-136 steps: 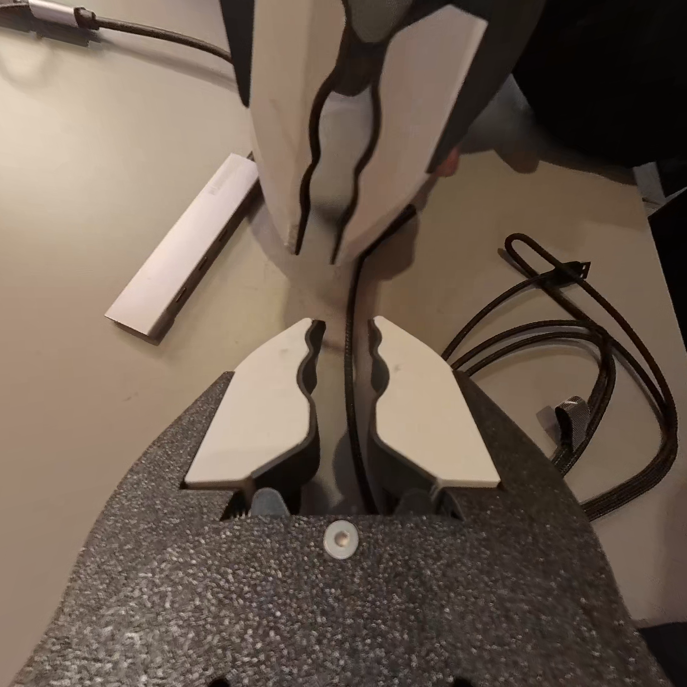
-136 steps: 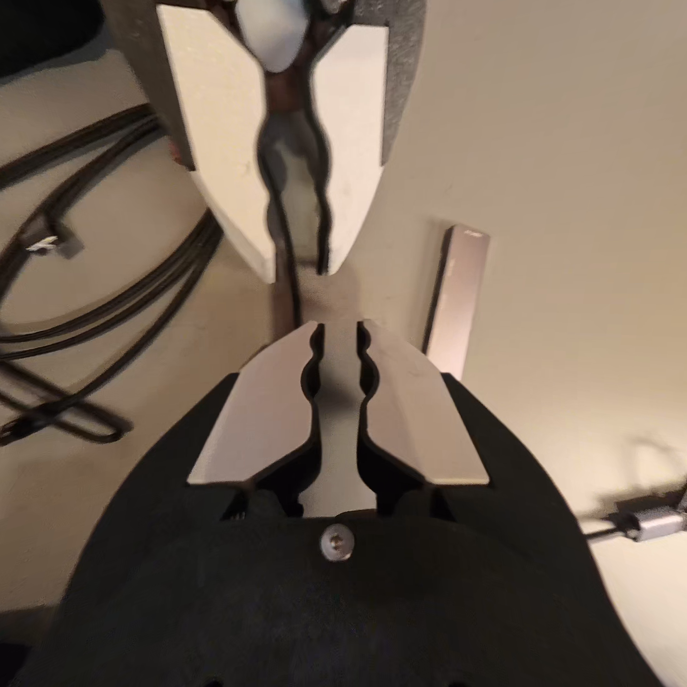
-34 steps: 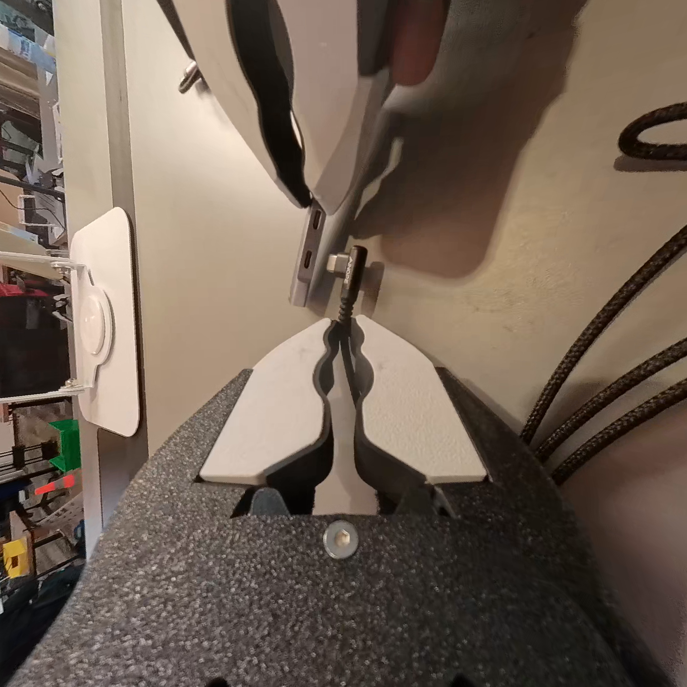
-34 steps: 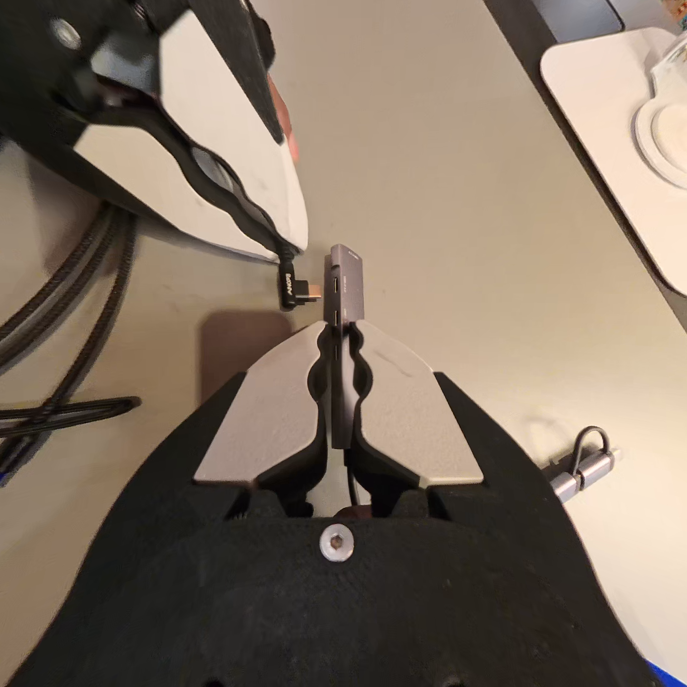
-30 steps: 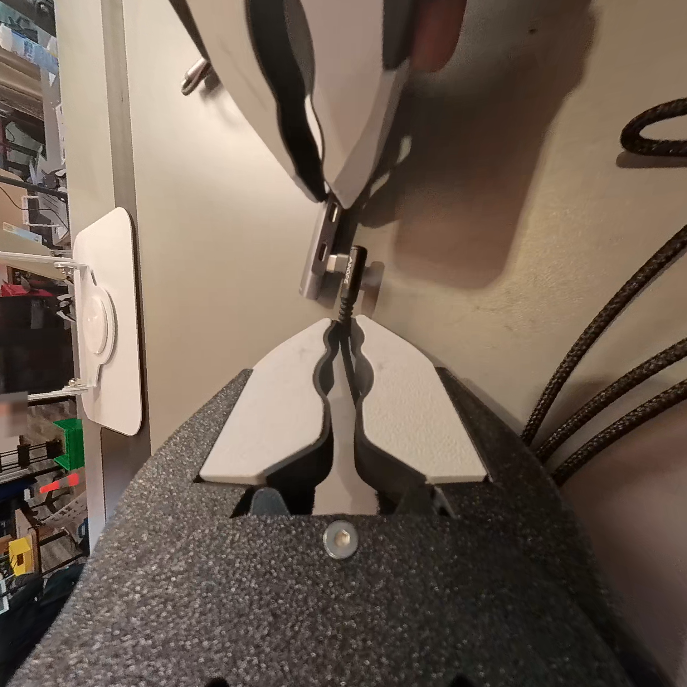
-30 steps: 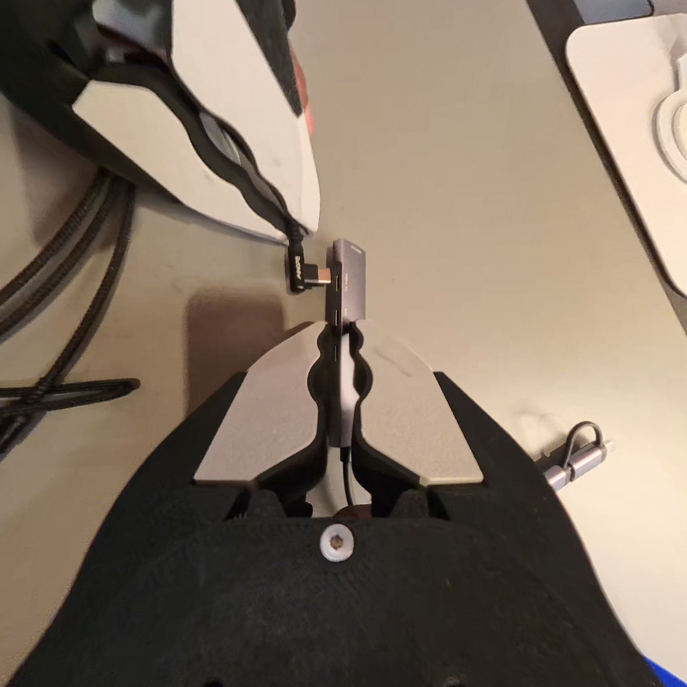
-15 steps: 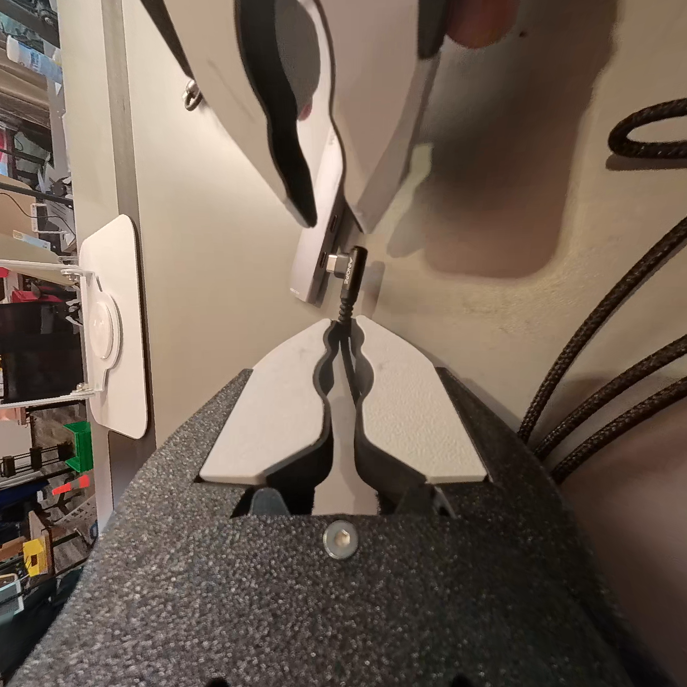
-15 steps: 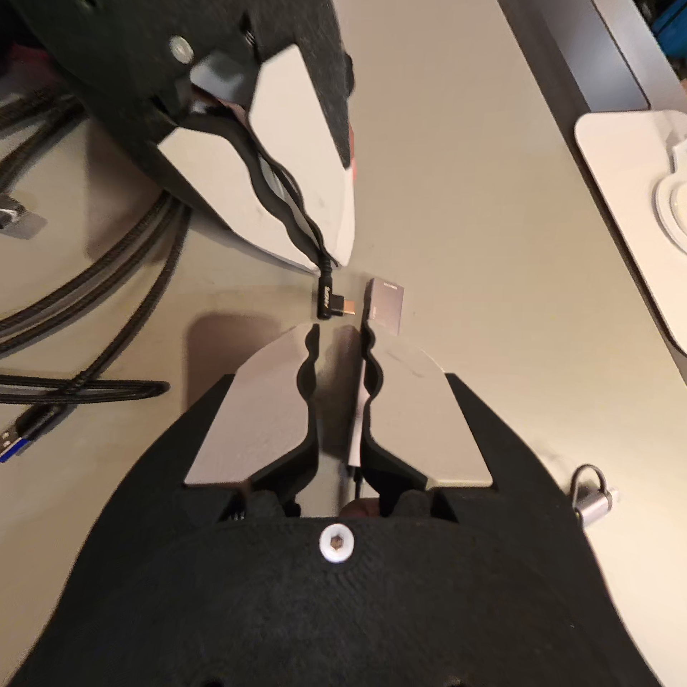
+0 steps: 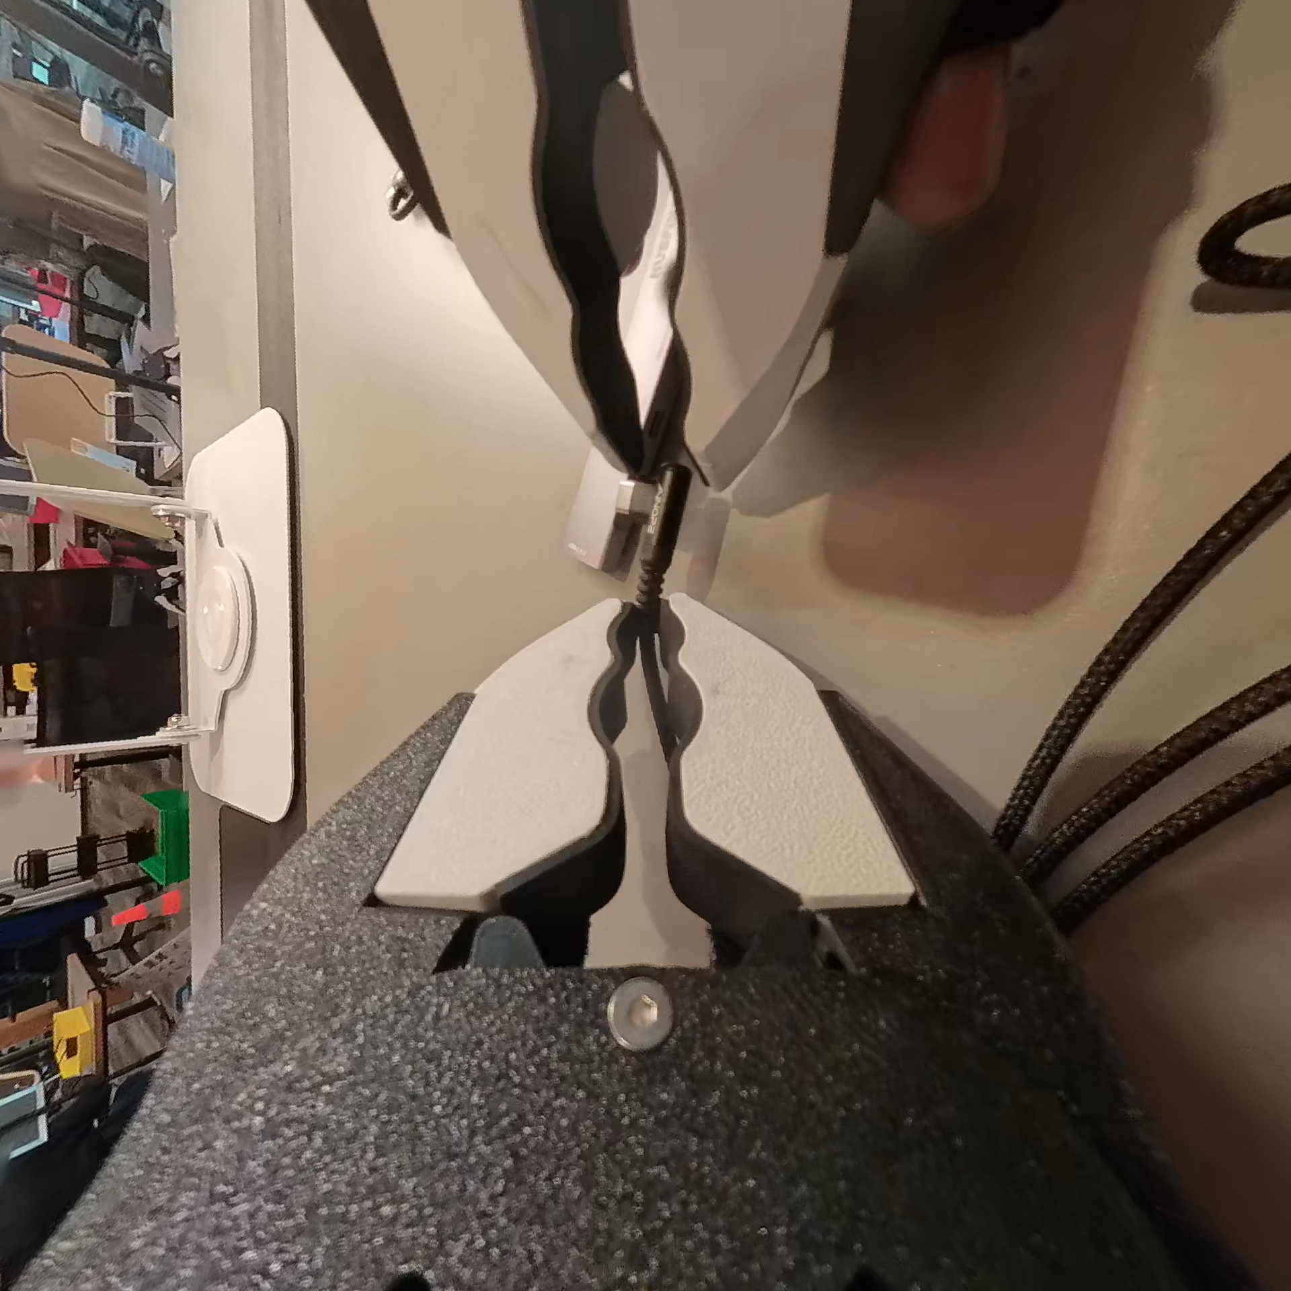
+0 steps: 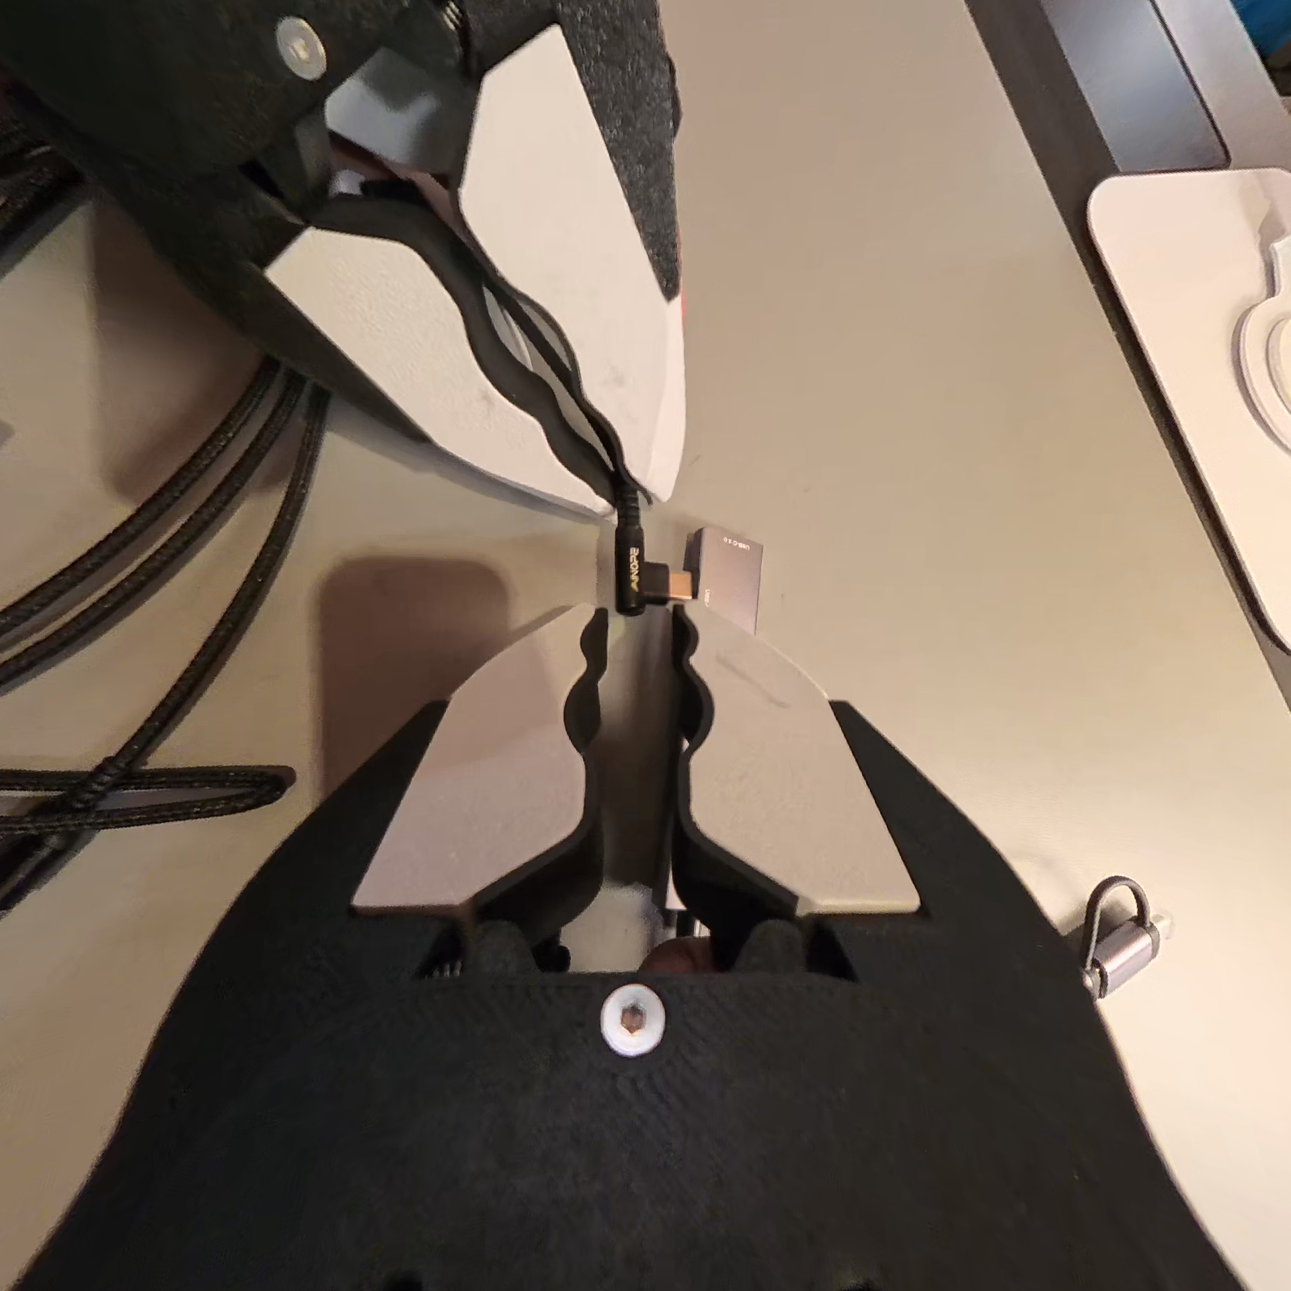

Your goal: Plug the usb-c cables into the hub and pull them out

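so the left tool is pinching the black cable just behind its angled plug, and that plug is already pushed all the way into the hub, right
Not fully. The left tool does pinch the black cable behind its angled plug, but the right wrist view shows the plug's metal tip bare, just short of the hub.

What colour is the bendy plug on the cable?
Black angled plug with a metal tip, clearest in the right wrist view.

- Your right gripper (image 10: 637,606) covers most of the hub (image 10: 732,574); only its far end shows, so you cannot see the ports.
- In the left wrist view the plug tip (image 9: 629,497) meets the hub (image 9: 594,520), but how deep it sits cannot be told.
- The braided cables (image 9: 1146,712) leave the picture at its right edge.
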The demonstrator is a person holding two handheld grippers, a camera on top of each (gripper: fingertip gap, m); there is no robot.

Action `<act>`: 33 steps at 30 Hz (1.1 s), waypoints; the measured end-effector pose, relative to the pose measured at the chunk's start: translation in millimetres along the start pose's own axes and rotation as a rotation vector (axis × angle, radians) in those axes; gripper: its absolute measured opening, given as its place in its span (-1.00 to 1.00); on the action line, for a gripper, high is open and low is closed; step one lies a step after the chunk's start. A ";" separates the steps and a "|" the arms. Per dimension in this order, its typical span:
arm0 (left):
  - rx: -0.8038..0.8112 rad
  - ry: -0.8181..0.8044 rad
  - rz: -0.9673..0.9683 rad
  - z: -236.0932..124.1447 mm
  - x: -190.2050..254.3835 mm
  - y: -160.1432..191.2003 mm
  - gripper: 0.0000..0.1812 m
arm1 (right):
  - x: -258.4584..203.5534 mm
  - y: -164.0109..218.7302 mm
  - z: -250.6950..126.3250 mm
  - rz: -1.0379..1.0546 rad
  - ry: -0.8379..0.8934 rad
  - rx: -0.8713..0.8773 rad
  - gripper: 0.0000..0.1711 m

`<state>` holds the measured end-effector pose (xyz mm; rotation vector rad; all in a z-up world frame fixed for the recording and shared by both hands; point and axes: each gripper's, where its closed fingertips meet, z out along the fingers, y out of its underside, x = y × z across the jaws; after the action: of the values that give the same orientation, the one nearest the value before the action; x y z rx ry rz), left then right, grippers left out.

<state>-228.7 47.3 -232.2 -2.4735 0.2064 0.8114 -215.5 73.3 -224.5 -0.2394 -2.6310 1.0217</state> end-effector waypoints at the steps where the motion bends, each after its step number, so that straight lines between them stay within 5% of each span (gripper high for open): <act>1: -0.003 -0.005 -0.005 0.4 -1.1 0.6 -0.93 | 0.2 -0.4 -0.3 0.005 0.001 -0.001 -0.80; 20: 0.113 0.085 -0.193 -2.2 1.2 -0.8 -0.89 | -2.0 -15.1 3.2 -0.241 0.107 0.107 -0.91; 25: 0.112 0.033 -0.133 -1.9 -1.3 -5.3 -0.74 | -2.8 -14.8 6.9 -0.277 0.129 0.092 -0.91; 33: 0.098 -0.018 -0.025 -0.9 -1.8 -9.0 -0.91 | 0.4 -19.4 3.2 -0.255 0.140 0.119 -0.91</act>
<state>-227.0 54.5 -226.6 -2.3714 0.2042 0.7937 -217.9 57.3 -213.5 0.0495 -2.3906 1.0285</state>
